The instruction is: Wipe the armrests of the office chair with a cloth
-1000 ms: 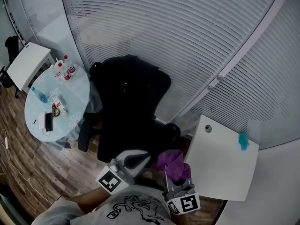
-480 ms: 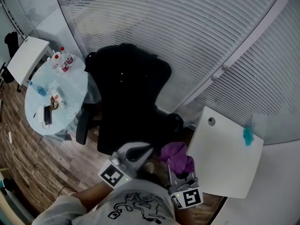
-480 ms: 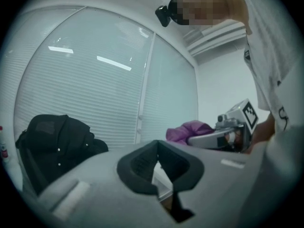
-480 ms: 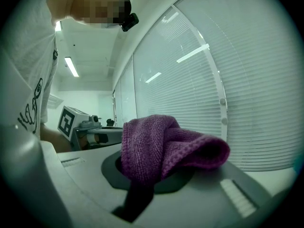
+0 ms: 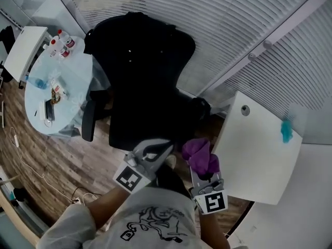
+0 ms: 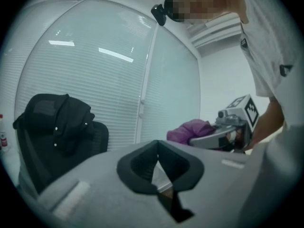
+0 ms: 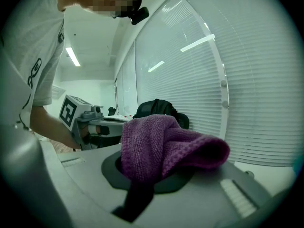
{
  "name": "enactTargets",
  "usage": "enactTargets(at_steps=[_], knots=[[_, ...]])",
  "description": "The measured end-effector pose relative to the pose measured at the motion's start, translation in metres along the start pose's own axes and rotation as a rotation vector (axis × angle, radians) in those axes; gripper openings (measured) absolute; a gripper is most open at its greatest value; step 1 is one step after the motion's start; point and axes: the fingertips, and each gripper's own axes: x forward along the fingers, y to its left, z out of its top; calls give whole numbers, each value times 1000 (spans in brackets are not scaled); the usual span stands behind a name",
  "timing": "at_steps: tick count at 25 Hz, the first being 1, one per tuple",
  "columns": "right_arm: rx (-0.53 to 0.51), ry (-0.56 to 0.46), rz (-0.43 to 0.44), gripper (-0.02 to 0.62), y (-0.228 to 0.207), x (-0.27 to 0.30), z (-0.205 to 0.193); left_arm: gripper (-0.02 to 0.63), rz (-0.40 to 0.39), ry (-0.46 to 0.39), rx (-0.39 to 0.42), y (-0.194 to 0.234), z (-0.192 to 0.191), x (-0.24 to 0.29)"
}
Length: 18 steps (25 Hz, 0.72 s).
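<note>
1. Cloth, from the head view: it is bunched at the tip of my right gripper and clear of the office chair. It hangs between the seat's front edge and the near corner of the white table. The nearer armrest lies just beyond it. The other armrest is at the seat's opposite edge, beside the round table. Neither is touched. My left gripper hovers by the seat's front edge.
2. Left gripper view: my left jaws are closed tip to tip with nothing between them. I judge this hand is kept free to steady the chair if it swivels. The chair, a dark jacket draped over its back, stands well ahead.
3. Right gripper view: my right jaws are clamped on the purple cloth, and a thick fold spills forward past the tips. That leaves a padded face to press on an armrest. I judge the wiping has not yet begun
</note>
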Motion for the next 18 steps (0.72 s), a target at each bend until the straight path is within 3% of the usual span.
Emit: enactTargets(at_steps=[9,18], knots=[[-82,108,17,43,-6,18,-76,3,-28,31,50,0,-66,18],[-158,291,40,43,-7,32,-167,3,-56,94,57,-3,-133,30]])
